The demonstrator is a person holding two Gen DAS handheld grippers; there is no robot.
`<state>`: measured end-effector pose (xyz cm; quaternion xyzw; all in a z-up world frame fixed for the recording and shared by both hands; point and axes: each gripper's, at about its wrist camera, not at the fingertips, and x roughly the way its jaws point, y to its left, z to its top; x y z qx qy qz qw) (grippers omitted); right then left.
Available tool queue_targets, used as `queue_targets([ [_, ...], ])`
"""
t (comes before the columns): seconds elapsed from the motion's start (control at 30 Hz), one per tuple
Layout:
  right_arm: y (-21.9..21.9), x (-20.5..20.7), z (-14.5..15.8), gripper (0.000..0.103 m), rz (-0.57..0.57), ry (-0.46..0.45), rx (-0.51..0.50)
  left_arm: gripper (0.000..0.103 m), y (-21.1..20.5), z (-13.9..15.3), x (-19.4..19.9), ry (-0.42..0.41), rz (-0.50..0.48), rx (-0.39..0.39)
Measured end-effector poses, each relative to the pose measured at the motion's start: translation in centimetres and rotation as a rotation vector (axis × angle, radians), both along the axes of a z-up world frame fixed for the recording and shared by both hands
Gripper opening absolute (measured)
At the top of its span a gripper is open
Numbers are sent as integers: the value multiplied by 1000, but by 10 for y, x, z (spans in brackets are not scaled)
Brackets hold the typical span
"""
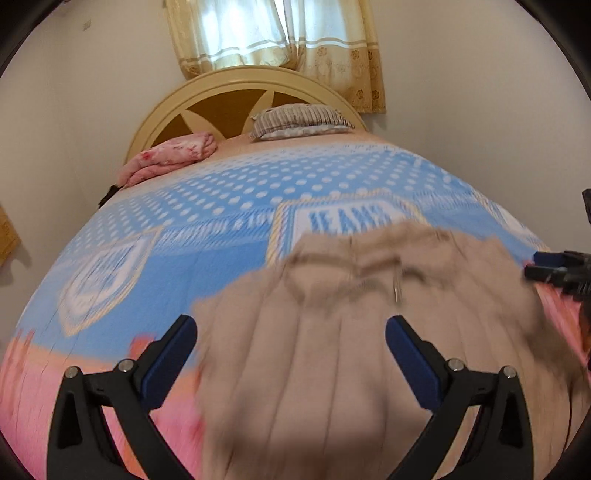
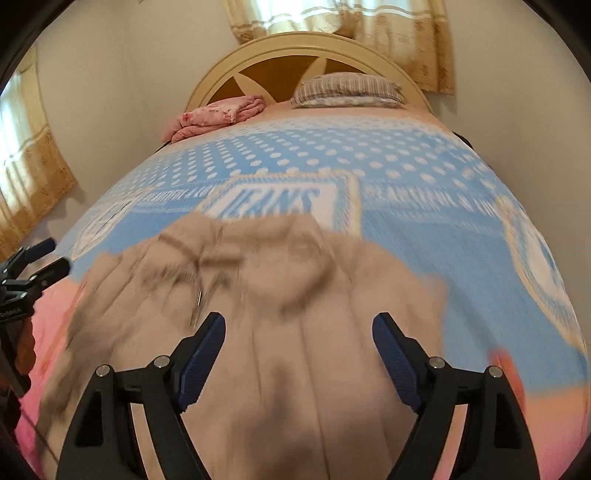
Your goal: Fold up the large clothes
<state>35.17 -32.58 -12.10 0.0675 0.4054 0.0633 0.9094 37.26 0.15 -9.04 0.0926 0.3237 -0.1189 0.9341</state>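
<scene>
**A:** What does the left wrist view show?

**B:** The left tool (image 1: 291,334) is low in the frame, its two blue-padded fingers (image 1: 173,360) set wide apart and gripping nothing. Between and beyond them lies a beige quilted jacket (image 1: 332,332), blurred, spread on a bed (image 1: 229,206). The jacket rests on the near part of the bed, partly on a blue polka-dot blanket (image 1: 258,184) and partly on a pink sheet (image 1: 55,398) at the near edge.

**A:** Anything else in that view?

**B:** The right tool (image 1: 554,271) pokes in at the right edge, beside the jacket. At the far end sit a striped pillow (image 1: 301,120) and a folded pink cloth (image 1: 173,153), against a curved cream headboard (image 1: 236,79). A curtain (image 1: 280,33) hangs above it.

**A:** And the right wrist view?

**B:** The right tool (image 2: 298,339) also has its fingers spread, holding nothing. The jacket (image 2: 288,332) lies under and ahead of it, its collar end pointing toward the headboard (image 2: 314,46), just short of a blanket panel reading "JEANS" (image 2: 277,201). The left tool (image 2: 40,264) enters at the left edge, fingers apart, near the jacket's edge. The pillow (image 2: 349,90), pink cloth (image 2: 218,112) and curtain (image 2: 340,18) are at the far end.
</scene>
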Motion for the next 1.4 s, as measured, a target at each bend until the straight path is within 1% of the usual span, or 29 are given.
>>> queue_targets([
  [0.07,-16,-56,-3,82,-30,18,66,103,29,-7,-46,4,5,-20],
  [0.13,-25,-103,-8,82,-55,38,103,103,53,-24,-83,57,11,-28],
  [0.2,-31,-149,-13,82,-70,39,107,103,63,-36,-110,77,23,-17],
  [0.23,-34,-170,-14,82,-78,36,101,103,76,-43,-132,76,33,-21],
  [0.27,-40,-198,-16,82,-105,33,85,103,83,-46,-145,77,42,-22],
  [0.33,-50,-236,-21,82,-169,37,69,103,99,-54,-169,89,70,-42],
  [0.37,-55,-254,-24,82,-189,39,74,103,110,-61,-183,101,82,-70],
  [0.47,-62,-290,-35,82,-235,60,82,103,123,-77,-197,137,118,-107],
  [0.5,-64,-297,-37,82,-239,61,88,103,128,-83,-200,151,131,-136],
  [0.57,-62,-312,-48,82,-247,78,124,103,128,-91,-208,165,136,-173],
  [0.77,-35,-334,-76,82,-196,110,149,103,112,-119,-231,174,87,-182],
  [0.8,-31,-337,-81,82,-190,110,157,103,109,-125,-231,188,83,-196],
  [0.83,-29,-341,-85,79,-193,101,177,103,109,-128,-231,200,75,-214],
  [0.87,-26,-342,-86,78,-199,82,174,103,104,-129,-232,181,80,-204],
  [0.9,-23,-342,-86,75,-194,69,165,101,101,-128,-233,171,63,-195],
  [0.93,-21,-342,-84,57,-185,54,164,80,98,-126,-233,174,34,-207],
  [0.97,-21,-343,-83,28,-171,43,197,70,97,-125,-234,189,15,-229],
  [1.0,-23,-343,-82,25,-170,40,229,57,96,-123,-234,199,3,-244],
  [1.03,-23,-343,-82,21,-164,41,247,50,92,-118,-237,192,-23,-243],
  [1.07,-22,-343,-81,19,-146,37,250,49,89,-116,-239,174,-41,-225],
  [1.13,-26,-342,-84,19,-138,28,288,49,89,-117,-241,166,-49,-219],
  [1.17,-30,-340,-90,22,-145,33,347,54,93,-121,-237,190,-35,-247],
  [1.2,-32,-339,-93,22,-156,30,381,61,99,-126,-234,211,0,-281],
  [1.23,-33,-339,-95,22,-154,20,395,61,102,-127,-234,212,4,-305],
  [1.27,-31,-340,-95,22,-148,9,382,60,104,-126,-236,203,-2,-321],
  [1.3,-28,-342,-94,21,-143,-3,354,49,102,-125,-238,195,-15,-310],
  [1.33,-26,-344,-93,17,-144,-11,338,24,101,-123,-241,179,-32,-292],
  [1.37,-25,-346,-88,11,-140,-19,339,18,101,-119,-243,167,-50,-292],
  [1.4,-25,-349,-83,9,-135,-31,342,14,102,-113,-246,161,-57,-298],
])
